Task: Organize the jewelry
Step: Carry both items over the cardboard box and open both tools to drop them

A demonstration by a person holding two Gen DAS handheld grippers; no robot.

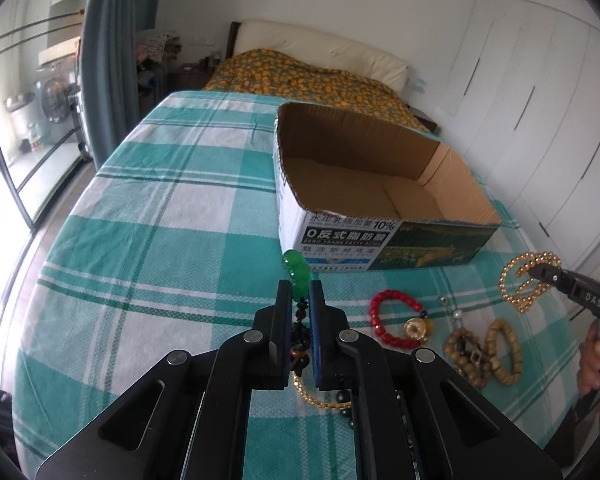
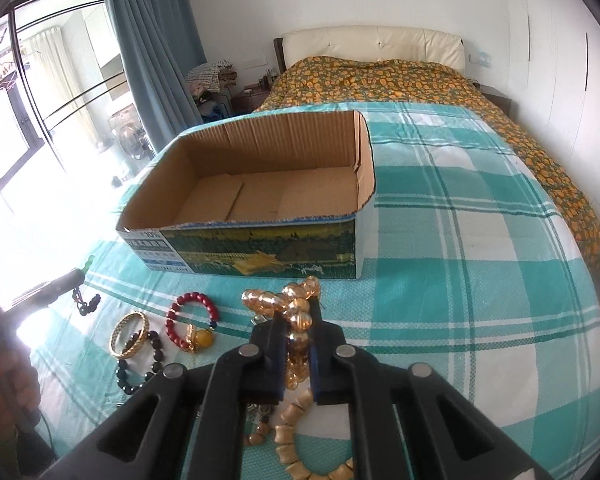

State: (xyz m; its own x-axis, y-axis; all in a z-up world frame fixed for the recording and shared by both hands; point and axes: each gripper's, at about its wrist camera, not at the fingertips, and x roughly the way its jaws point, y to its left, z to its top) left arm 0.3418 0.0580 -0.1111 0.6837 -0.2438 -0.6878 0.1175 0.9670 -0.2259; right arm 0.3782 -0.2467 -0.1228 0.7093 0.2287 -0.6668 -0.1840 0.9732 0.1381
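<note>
An open cardboard box [image 1: 392,248] stands on the green checked cloth, its inside bare; it also shows in the right wrist view [image 2: 260,252]. My left gripper [image 1: 300,292] is shut on a green-beaded dark bracelet [image 1: 296,270], held above the cloth in front of the box. My right gripper [image 2: 296,312] is shut on an amber bead bracelet [image 2: 284,298], lifted near the box front; it also shows in the left wrist view [image 1: 528,280]. On the cloth lie a red bead bracelet [image 1: 392,320], wooden bead bracelets [image 1: 480,352], a gold bangle [image 2: 129,334] and a black bead bracelet [image 2: 140,368].
The cloth-covered surface [image 1: 160,208] runs back to a bed with an orange-patterned cover [image 2: 400,80]. White wardrobe doors [image 1: 540,100] are on the right, a curtain [image 2: 152,52] and glass doors on the left. A yellow pendant [image 1: 416,328] lies by the red bracelet.
</note>
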